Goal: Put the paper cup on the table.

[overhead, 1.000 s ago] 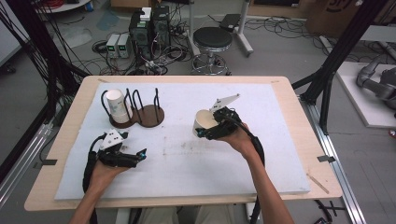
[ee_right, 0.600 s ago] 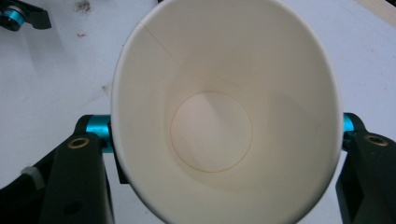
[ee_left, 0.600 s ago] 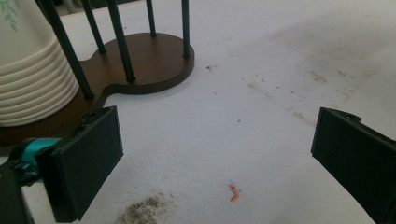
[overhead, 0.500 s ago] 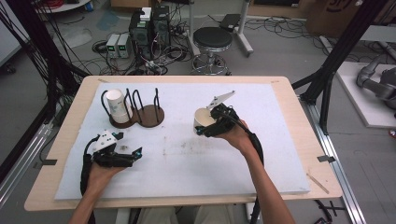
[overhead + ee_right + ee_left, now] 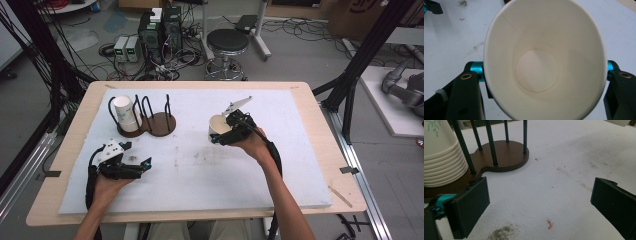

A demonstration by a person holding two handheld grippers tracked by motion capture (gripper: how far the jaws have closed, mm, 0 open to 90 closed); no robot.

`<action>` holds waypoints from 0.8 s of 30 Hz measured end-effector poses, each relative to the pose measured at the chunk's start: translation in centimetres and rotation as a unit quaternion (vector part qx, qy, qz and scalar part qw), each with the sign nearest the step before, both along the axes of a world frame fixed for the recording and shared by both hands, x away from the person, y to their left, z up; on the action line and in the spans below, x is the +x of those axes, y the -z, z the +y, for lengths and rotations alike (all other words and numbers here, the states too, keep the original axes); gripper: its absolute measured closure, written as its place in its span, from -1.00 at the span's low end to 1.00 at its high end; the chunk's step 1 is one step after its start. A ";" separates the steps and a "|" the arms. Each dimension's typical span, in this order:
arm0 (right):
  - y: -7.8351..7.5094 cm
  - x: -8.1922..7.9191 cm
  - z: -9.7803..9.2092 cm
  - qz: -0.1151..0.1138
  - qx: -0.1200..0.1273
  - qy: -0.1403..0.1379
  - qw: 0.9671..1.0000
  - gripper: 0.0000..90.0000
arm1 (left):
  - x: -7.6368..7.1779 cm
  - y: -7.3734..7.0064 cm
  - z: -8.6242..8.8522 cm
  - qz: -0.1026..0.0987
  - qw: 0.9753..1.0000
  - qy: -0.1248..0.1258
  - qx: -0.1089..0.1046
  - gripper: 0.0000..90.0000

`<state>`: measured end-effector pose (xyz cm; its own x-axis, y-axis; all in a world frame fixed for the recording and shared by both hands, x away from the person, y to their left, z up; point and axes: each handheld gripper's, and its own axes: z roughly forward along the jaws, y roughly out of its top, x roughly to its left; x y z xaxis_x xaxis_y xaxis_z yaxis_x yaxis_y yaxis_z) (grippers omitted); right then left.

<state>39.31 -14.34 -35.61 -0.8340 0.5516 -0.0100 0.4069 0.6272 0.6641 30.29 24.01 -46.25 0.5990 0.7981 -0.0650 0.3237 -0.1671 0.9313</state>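
Right gripper clamps a paper cup over the mat; left gripper rests apart with jaws wide.

High view: the right gripper (image 5: 223, 136) holds the paper cup (image 5: 219, 127) mid-table on the white mat (image 5: 200, 165), right of the wooden rack (image 5: 150, 122) with its cup stack (image 5: 126, 113); the left gripper (image 5: 142, 165) sits near the front left. Left gripper view: black jaws spread, nothing between them, rack just ahead. Right gripper view: both jaws press the cup's sides, squeezing its rim oval.

Left gripper (image 5: 131, 167) rests low with fingers spread wide; right gripper (image 5: 223, 136) clamped, raised.
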 end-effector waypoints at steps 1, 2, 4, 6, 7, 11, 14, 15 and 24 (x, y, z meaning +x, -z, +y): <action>0.1 0.1 0.0 0.001 -0.001 0.000 1.000 -0.28 | 0.0 0.0 0.0 0.000 1.000 0.000 0.000 -0.96; 0.2 0.2 0.1 0.001 -0.002 0.001 1.000 -0.28 | 0.0 0.0 0.0 -0.001 1.000 -0.001 -0.001 -0.96; 0.4 0.5 0.2 0.006 -0.002 0.003 1.000 -0.28 | 0.0 0.0 0.0 -0.002 1.000 -0.001 -0.002 -0.96; 0.5 0.7 0.2 0.007 -0.005 0.007 1.000 -0.28 | -0.1 0.0 0.0 -0.003 1.000 -0.001 -0.002 -0.96; 0.7 0.9 0.3 0.010 -0.006 0.010 1.000 -0.28 | -0.1 0.0 0.0 -0.003 1.000 -0.001 -0.001 -0.96; 1.2 1.5 0.6 0.012 -0.012 0.017 1.000 -0.28 | -0.1 0.0 0.1 -0.002 1.000 -0.001 -0.004 -0.96; 1.7 2.0 0.9 0.016 -0.021 0.022 0.999 -0.28 | -0.1 0.0 0.1 -0.003 1.000 0.000 -0.002 -0.96; 1.9 2.1 1.1 0.018 -0.024 0.023 0.999 -0.28 | -0.1 0.0 0.1 -0.004 1.000 0.000 -0.002 -0.96; 3.3 3.1 2.5 0.014 -0.050 0.025 0.998 -0.28 | -0.2 0.0 0.1 -0.008 1.000 0.000 -0.006 -0.96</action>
<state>42.44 -11.82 -38.92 -0.8064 0.5897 -0.0446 0.4563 0.6683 0.5875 30.13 24.12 -46.30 0.6002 0.7971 -0.0661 0.3096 -0.1552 0.9381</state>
